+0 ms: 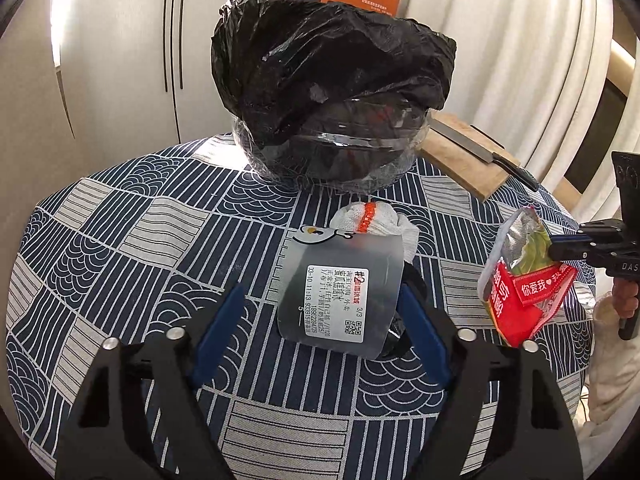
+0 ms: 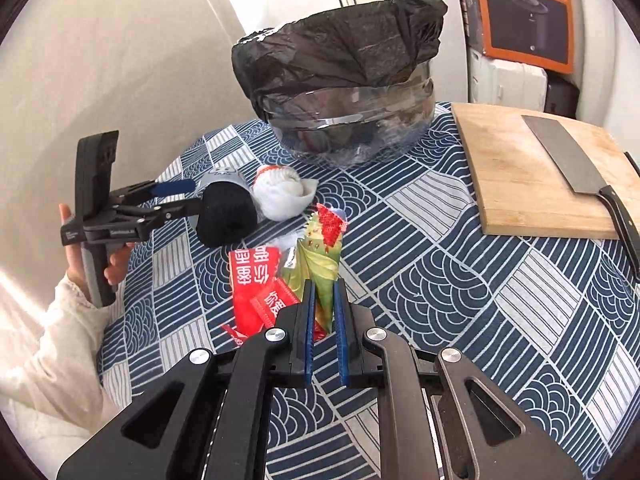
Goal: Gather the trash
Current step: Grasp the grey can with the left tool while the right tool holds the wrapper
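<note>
The left gripper (image 1: 320, 316) is sitting low in the left wrist frame with its blue pads spread either side of a frosted plastic cup (image 1: 340, 292) lying on its side, printed label up. The right pad looks to be meeting the cup's black-lidded end, while the left pad is standing clear of the cup wall, so nothing is clamped there; whether that right pad truly touches I cannot tell. Just above the cup, a balled white cloth with an orange band (image 1: 372, 224) is resting against it.

Over in the right wrist view, the right gripper (image 2: 324, 312) is pinched tight on a bundle of snack wrappers (image 2: 320, 264), green foil between the pads and red packets (image 2: 252, 284) dangling at lower centre-left, lifted off the patterned tablecloth (image 2: 460, 280).

Dead ahead, at upper centre, the clear bin lined with a black bag (image 2: 344, 92) is standing near the far edge of the table, its bag rim folded over the top. Open cloth is lying between the wrappers and the bin's base. To the right, a wooden cutting board (image 2: 520, 184) with a cleaver (image 2: 572, 164) is hugging the table's right edge, its handle overhanging the board's near corner. A hand (image 2: 116, 264) in a cream sleeve is gripping the left tool at left, beyond the table's edge.
</note>
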Demonstrator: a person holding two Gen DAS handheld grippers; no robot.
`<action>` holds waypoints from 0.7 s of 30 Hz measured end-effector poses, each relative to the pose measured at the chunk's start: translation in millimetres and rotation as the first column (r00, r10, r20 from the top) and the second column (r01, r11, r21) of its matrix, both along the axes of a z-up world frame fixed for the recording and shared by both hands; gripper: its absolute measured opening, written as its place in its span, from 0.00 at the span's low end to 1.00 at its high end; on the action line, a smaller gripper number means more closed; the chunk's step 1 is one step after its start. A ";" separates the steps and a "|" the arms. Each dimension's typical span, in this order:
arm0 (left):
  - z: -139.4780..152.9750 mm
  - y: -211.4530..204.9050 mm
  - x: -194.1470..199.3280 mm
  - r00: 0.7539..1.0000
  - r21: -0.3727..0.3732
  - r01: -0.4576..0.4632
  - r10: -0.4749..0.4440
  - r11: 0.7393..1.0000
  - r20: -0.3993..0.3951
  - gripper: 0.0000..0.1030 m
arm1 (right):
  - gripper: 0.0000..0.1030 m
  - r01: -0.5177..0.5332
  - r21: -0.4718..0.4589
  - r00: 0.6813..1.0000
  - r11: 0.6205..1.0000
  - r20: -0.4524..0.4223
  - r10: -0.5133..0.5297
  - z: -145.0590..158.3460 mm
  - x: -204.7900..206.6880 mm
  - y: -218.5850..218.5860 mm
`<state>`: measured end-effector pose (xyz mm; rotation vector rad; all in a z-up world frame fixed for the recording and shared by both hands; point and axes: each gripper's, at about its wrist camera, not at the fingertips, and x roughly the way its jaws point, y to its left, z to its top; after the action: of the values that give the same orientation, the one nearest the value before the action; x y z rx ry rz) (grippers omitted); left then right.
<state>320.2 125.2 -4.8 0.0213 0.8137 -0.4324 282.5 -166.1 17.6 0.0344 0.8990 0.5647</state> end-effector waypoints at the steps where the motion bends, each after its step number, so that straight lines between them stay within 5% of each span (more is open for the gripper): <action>1: 0.1 -0.2 1.5 1.000 -0.017 0.011 -0.011 1.000 -0.009 0.55 | 0.08 0.001 0.003 1.000 1.000 0.002 -0.001 0.6 -0.4 -2.6; 6: 5.8 -2.6 -1.2 1.000 -0.011 0.005 -0.005 1.000 0.004 0.55 | 0.08 0.015 0.008 1.000 1.000 0.006 -0.015 0.3 0.6 -12.7; 15: 37.4 -23.0 -25.8 0.991 0.155 -0.010 -0.011 0.988 0.136 0.53 | 0.08 0.039 0.024 0.999 0.999 0.020 -0.040 4.3 4.2 -26.5; 21: 63.4 -34.7 -40.9 0.980 0.171 -0.006 -0.028 0.985 0.195 0.52 | 0.08 0.034 0.032 0.999 0.999 0.040 -0.036 11.5 4.5 -29.1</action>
<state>279.2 90.5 58.6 0.2249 0.6539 -0.3638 287.0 -195.1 29.1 0.0669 0.8484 0.5451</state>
